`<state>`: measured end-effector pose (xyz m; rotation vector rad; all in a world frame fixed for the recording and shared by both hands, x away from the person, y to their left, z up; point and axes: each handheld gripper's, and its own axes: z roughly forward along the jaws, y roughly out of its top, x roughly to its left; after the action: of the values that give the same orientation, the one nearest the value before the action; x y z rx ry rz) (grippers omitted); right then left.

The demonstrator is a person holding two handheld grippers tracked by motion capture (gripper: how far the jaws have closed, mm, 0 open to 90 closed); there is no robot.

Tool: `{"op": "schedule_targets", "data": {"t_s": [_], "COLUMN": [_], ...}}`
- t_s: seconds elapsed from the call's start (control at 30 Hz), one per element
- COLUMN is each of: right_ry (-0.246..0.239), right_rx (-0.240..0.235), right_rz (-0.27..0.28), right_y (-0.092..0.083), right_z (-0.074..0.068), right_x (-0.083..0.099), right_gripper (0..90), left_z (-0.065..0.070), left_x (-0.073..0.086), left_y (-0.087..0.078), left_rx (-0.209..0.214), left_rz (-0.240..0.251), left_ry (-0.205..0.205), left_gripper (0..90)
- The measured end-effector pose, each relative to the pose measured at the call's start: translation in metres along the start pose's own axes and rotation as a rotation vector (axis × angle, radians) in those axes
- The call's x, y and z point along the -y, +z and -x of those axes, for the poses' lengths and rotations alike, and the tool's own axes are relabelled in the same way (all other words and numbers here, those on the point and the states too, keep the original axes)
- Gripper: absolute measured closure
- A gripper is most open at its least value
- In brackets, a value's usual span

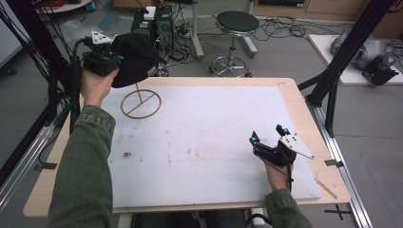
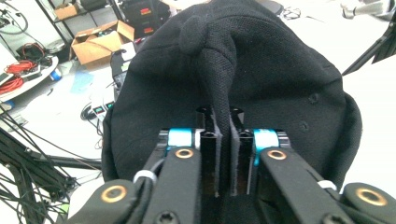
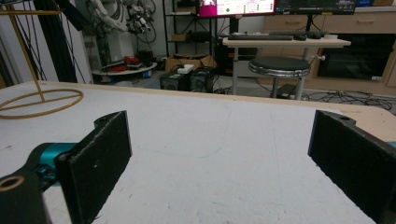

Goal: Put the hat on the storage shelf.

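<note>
A black cap point(image 1: 135, 58) hangs in the air above the table's far left corner, pinched by a fold of its cloth in my left gripper point(image 1: 114, 59). In the left gripper view the cap point(image 2: 261, 74) spreads beyond the jaws, which are shut on the fold point(image 2: 223, 140). Below the cap stands a thin wooden stand with a ring base point(image 1: 140, 103) and an upright post point(image 1: 138, 91). My right gripper point(image 1: 268, 135) rests low on the white mat at the near right, open with nothing between its pads point(image 3: 100, 156). The ring base point(image 3: 39, 102) shows at the far left there.
A white mat point(image 1: 214, 142) covers the wooden table point(image 1: 304, 118). Black frame posts point(image 1: 347, 52) rise at the right and left edges. A stool point(image 1: 235, 28), computer boxes and cables stand on the floor beyond the table.
</note>
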<state>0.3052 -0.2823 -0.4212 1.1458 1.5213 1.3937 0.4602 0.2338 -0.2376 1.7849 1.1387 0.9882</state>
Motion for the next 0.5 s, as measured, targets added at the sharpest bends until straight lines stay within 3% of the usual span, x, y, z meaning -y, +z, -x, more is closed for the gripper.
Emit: {"op": "schedule_targets", "data": {"t_s": [0.13,0.5], "right_ry": [-0.002,0.002], "right_rx": [0.003,0.002], "right_rz": [0.004,0.005], "right_y": [-0.0005,-0.0006], "right_z": [0.0004,0.0005], "right_x": [-0.0003,-0.0005], "right_gripper": [5.1,5.1], "left_z": [0.001,0.0047], "left_x": [0.0014,0.0031], "left_y": [0.0033,0.0061], "left_rx": [-0.011,-0.028], "left_rz": [-0.016,-0.002], "left_ry": [0.005,0.01], "left_gripper": [74.1,62.7]}}
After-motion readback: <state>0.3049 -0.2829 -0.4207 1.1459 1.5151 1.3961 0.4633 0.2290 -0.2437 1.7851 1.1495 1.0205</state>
